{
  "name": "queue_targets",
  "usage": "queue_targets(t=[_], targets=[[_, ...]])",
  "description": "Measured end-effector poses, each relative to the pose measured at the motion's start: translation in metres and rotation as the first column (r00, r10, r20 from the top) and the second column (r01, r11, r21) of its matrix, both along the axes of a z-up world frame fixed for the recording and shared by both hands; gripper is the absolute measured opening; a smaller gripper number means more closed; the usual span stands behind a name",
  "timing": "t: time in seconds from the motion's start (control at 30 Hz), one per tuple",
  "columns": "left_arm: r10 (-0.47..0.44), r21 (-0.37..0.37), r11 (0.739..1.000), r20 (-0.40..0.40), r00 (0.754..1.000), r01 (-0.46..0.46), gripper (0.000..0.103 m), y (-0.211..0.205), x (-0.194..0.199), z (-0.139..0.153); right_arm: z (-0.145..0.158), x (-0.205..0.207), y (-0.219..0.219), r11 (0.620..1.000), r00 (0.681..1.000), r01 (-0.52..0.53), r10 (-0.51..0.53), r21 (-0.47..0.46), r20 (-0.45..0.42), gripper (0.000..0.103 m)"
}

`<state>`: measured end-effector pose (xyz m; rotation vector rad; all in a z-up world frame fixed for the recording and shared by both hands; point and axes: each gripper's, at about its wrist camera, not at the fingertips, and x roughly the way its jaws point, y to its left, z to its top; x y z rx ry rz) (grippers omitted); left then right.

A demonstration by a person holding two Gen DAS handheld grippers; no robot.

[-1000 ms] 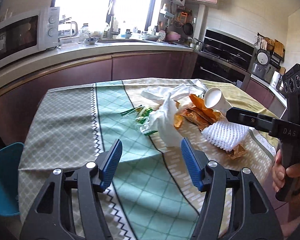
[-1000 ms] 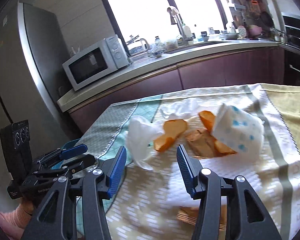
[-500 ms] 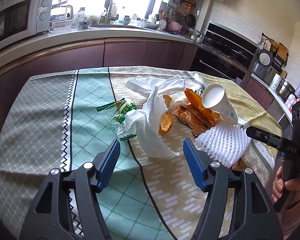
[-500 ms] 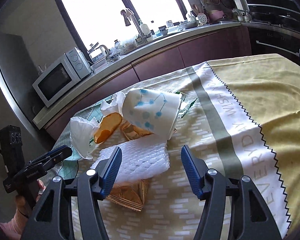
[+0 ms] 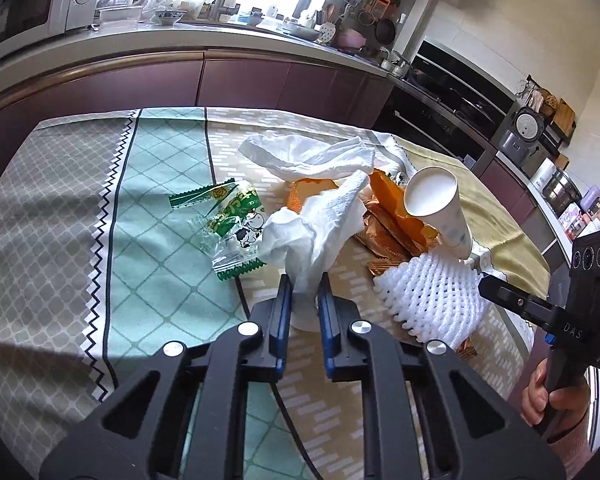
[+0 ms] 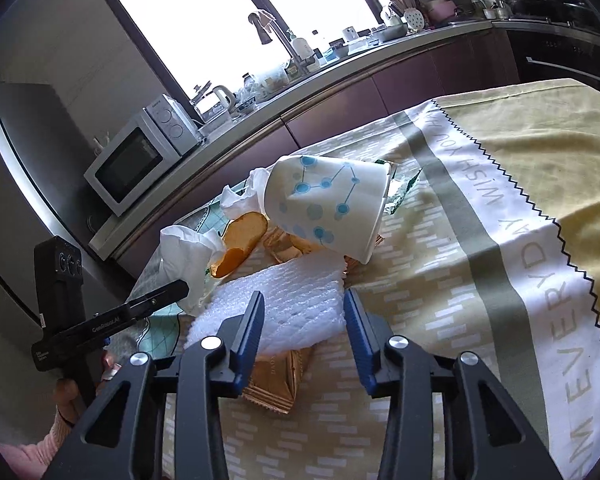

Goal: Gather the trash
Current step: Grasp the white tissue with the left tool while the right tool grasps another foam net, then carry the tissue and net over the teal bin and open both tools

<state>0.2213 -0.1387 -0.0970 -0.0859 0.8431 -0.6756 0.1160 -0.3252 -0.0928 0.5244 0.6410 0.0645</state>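
Note:
A pile of trash lies on the tablecloth. My left gripper is closing, and its pads pinch the near end of a crumpled white tissue. In the right wrist view this gripper reaches the tissue from the left. My right gripper is also closing, low over a white foam net. The net lies between its jaws uncompressed, and its left edge runs out past the left finger. A paper cup with blue dots lies tipped just beyond the net, on orange peel.
A green-and-white snack wrapper lies left of the tissue, and a second white tissue lies behind it. A brown wrapper sticks out under the foam net. Kitchen counters hold a microwave, and an oven borders the table.
Both grippers came down and in toward the pile. The left jaws went from wide apart to pinching the tissue. The right jaws narrowed over the foam net.

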Motion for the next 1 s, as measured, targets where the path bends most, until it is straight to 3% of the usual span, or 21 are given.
queue_targets(t=[0.13,0.27,0.7,1.0], targets=[[-0.002,-0.018,1.0,0.01,1.0,0.002,0.011,0.005,-0.004,0.004,0.002,-0.001,0.004,1.0,1.0,-0.012,0.012,-0.005,0.007,0.019],[0.0,-0.031,1.0,0.029,1.0,0.001,0.01,0.01,-0.01,0.012,0.009,-0.004,0.008,1.0,0.999,-0.023,0.024,-0.012,0.03,0.013],[0.02,-0.07,0.997,0.112,0.993,-0.012,0.01,0.052,-0.042,0.041,0.045,-0.011,0.029,0.996,0.988,-0.077,0.081,-0.037,0.132,0.01],[0.082,-0.063,0.995,0.176,0.981,-0.072,0.01,0.103,-0.067,0.064,0.067,0.003,0.063,0.985,0.966,-0.168,0.173,-0.042,0.194,0.01]])
